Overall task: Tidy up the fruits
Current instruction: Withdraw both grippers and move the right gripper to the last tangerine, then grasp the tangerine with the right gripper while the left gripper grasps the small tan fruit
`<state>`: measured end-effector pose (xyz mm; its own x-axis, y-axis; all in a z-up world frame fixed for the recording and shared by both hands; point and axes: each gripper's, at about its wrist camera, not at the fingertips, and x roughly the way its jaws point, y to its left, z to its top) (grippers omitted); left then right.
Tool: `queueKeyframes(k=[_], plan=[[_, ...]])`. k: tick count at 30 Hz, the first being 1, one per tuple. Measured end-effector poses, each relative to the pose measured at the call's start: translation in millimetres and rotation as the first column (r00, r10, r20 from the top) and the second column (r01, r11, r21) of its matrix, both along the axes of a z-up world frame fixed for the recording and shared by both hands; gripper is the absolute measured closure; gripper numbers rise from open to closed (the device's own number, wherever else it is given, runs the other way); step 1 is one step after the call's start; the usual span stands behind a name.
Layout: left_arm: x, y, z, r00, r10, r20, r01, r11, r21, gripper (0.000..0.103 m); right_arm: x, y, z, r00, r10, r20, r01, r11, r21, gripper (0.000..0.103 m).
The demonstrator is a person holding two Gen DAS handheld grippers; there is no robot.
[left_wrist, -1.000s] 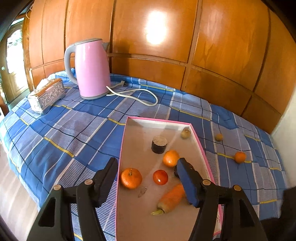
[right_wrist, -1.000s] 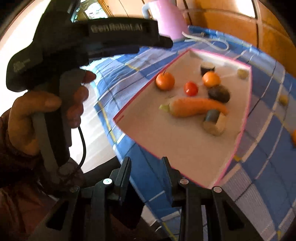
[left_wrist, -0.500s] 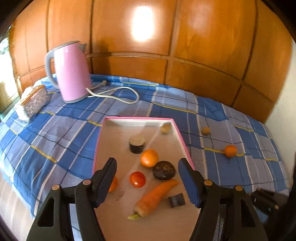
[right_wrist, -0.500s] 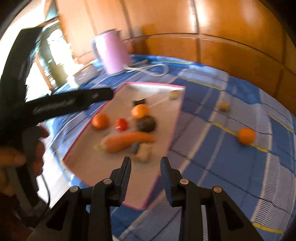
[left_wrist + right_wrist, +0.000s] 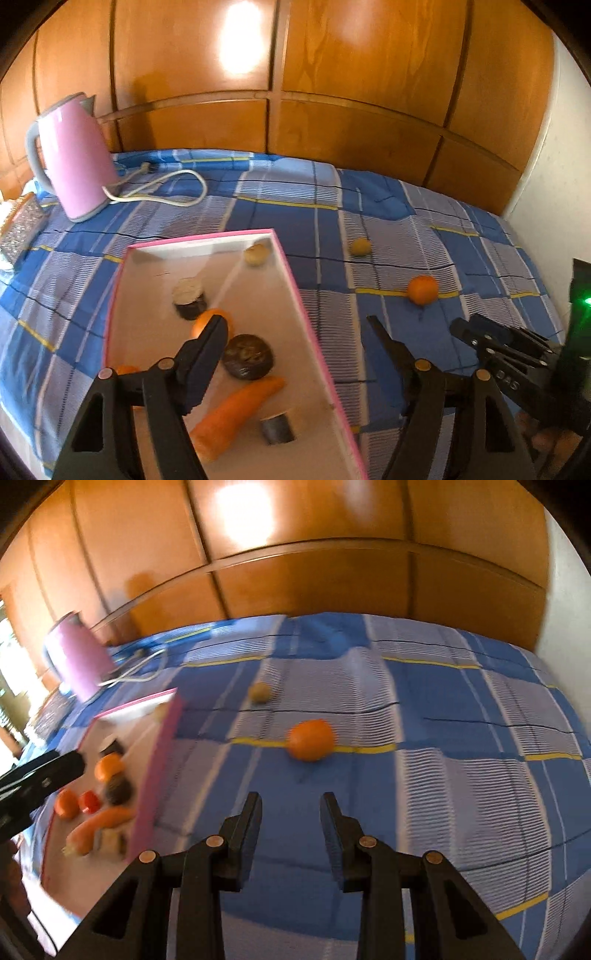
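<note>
A pink-rimmed tray (image 5: 295, 288) lies on the blue checked bedspread and holds a carrot (image 5: 236, 410), oranges, a tomato (image 5: 89, 800), a dark round fruit (image 5: 248, 356) and other pieces. An orange (image 5: 311, 739) and a small tan fruit (image 5: 259, 692) lie loose on the bedspread right of the tray; both also show in the left wrist view, the orange (image 5: 423, 290) and the tan fruit (image 5: 360, 246). My left gripper (image 5: 295, 328) is open and empty, straddling the tray's right rim. My right gripper (image 5: 291, 805) is open and empty, just short of the loose orange.
A pink kettle (image 5: 75, 155) with a white cord (image 5: 166, 188) stands at the back left. A silver box (image 5: 18, 229) lies at the left edge. Wooden panels (image 5: 295, 74) back the bed. A white wall (image 5: 546, 177) is on the right.
Both grippers have swung right. The right gripper turned from the tray toward the loose orange, and its jaws have opened wider. The left gripper now sits over the tray's right rim.
</note>
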<state>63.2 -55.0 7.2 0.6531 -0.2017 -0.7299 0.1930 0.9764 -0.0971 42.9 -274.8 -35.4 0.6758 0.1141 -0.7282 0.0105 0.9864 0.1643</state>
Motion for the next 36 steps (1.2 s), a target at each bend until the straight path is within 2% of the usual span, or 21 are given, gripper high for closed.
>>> queueKeyframes(k=[6, 8, 13, 17, 21, 24, 26, 36], plan=[[19, -21, -8, 0.999, -0.035, -0.027, 0.035, 0.999, 0.004, 0.029, 34, -5, -10, 1.0, -0.005, -0.021, 0.005, 1.0, -0.005, 0.068], [28, -27, -12, 0.998, -0.051, -0.046, 0.05, 0.999, -0.008, 0.034, 42, -5, -12, 1.0, -0.002, -0.02, 0.002, 1.0, 0.007, 0.063], [48, -41, -23, 0.991, -0.085, -0.099, 0.083, 0.996, -0.026, 0.052, 63, -3, -23, 0.999, 0.014, -0.045, -0.013, 1.0, 0.017, 0.063], [57, -48, -29, 0.989, -0.093, -0.114, 0.089, 0.995, -0.035, 0.052, 72, -2, -29, 0.999, 0.011, -0.049, -0.012, 1.0, -0.002, 0.062], [67, -59, -34, 0.988, -0.099, -0.116, 0.096, 0.995, -0.028, 0.052, 72, -3, -29, 1.0, 0.024, -0.015, -0.024, 1.0, -0.015, 0.065], [77, -65, -36, 0.987, -0.097, -0.124, 0.094, 0.995, -0.033, 0.052, 70, -1, -29, 1.0, 0.026, 0.009, -0.025, 0.998, -0.063, 0.065], [87, -68, -38, 0.985, -0.096, -0.14, 0.089, 0.994, -0.061, 0.052, 68, -1, -30, 0.999, 0.025, 0.02, -0.023, 0.996, -0.088, 0.065], [130, -95, -48, 0.982, -0.107, -0.157, 0.099, 0.994, -0.054, 0.055, 68, -2, -32, 0.998, 0.034, 0.044, -0.03, 0.996, -0.089, 0.065]])
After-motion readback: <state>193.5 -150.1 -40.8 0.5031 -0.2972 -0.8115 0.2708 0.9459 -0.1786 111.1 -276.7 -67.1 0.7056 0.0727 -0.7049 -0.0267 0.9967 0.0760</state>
